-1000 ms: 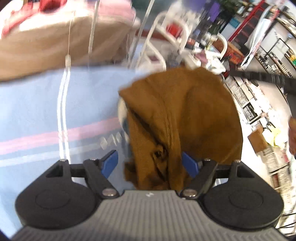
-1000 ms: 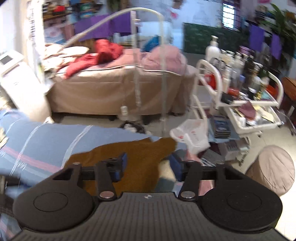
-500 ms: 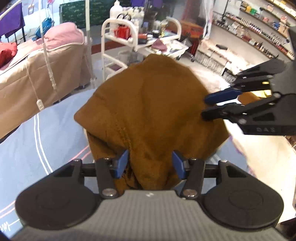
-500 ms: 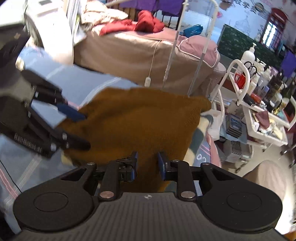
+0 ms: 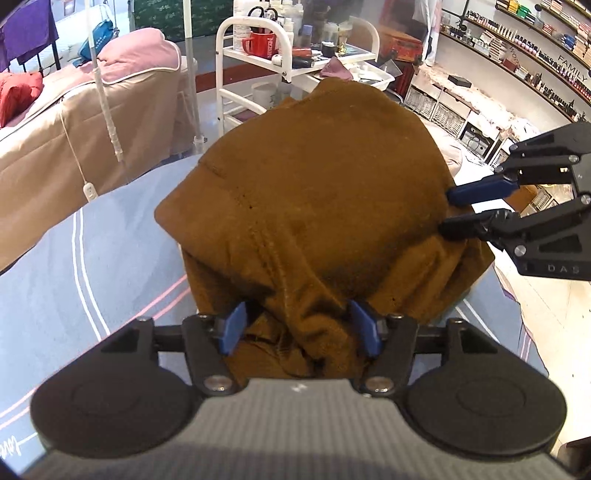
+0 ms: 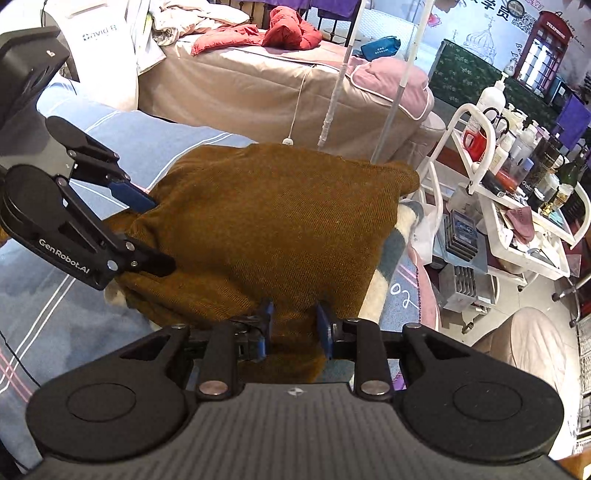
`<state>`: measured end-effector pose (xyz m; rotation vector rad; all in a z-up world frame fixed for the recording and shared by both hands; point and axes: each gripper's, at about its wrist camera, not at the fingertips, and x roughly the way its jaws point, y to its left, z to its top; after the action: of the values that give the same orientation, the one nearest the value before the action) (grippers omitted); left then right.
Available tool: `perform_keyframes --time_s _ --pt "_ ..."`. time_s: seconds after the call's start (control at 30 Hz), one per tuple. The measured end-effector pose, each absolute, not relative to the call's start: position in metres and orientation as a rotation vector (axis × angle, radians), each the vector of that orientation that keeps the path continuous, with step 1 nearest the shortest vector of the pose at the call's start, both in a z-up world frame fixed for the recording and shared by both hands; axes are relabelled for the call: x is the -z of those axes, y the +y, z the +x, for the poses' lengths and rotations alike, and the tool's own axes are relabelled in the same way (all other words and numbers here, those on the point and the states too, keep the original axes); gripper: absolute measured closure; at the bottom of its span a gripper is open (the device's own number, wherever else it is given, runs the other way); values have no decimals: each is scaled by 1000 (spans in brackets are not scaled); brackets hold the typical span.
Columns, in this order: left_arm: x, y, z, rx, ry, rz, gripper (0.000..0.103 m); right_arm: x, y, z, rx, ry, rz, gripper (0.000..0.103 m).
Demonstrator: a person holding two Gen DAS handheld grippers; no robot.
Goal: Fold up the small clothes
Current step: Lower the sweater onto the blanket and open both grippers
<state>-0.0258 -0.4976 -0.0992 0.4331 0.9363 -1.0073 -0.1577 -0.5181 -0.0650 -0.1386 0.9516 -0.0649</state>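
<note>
A small brown knit garment is held up between both grippers above a blue striped sheet. My left gripper is shut on a bunched edge of it, blue pads pressed into the cloth. My right gripper is shut on the opposite edge of the garment. Each gripper shows in the other's view: the right one at the garment's right side, the left one at its left side. What lies under the garment is hidden.
A beige massage bed with red clothes stands behind. A white trolley full of bottles is to the right, also seen in the left wrist view. A cream and teal cloth lies beneath the garment's right edge. Shelves line the wall.
Both grippers closed onto the brown garment and lifted it off the sheet. It now hangs spread between them, and the right gripper sits closer against its edge.
</note>
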Motion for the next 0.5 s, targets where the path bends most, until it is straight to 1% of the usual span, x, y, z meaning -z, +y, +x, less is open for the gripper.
perform_keyframes --time_s 0.03,0.07,0.1,0.13,0.17,0.2,0.23,0.3,0.4,0.5 --pt "98 -497 -26 1006 938 433 36 63 -518 -158 71 948 -128 55" --pt "94 -494 -26 1005 937 428 33 60 -517 -159 78 941 -113 52" --pt "90 -492 -27 1004 931 419 30 56 -517 -160 84 928 -99 43" --pt "85 -488 -28 1002 918 413 20 51 -517 -162 94 916 -94 37" --pt "79 -484 -30 996 900 413 9 46 -516 -163 111 910 -93 16" --pt "74 -480 -33 985 888 420 5 41 -514 -164 130 909 -91 0" --pt "67 -477 -36 971 882 428 2 36 -512 -166 149 905 -88 0" --pt "53 -470 -39 946 891 415 1 23 -506 -168 183 909 -60 0" --pt "33 -462 -44 919 920 375 0 5 -497 -168 223 920 -14 0" --pt "18 -457 -44 876 929 391 0 -6 -490 -168 260 928 20 0"
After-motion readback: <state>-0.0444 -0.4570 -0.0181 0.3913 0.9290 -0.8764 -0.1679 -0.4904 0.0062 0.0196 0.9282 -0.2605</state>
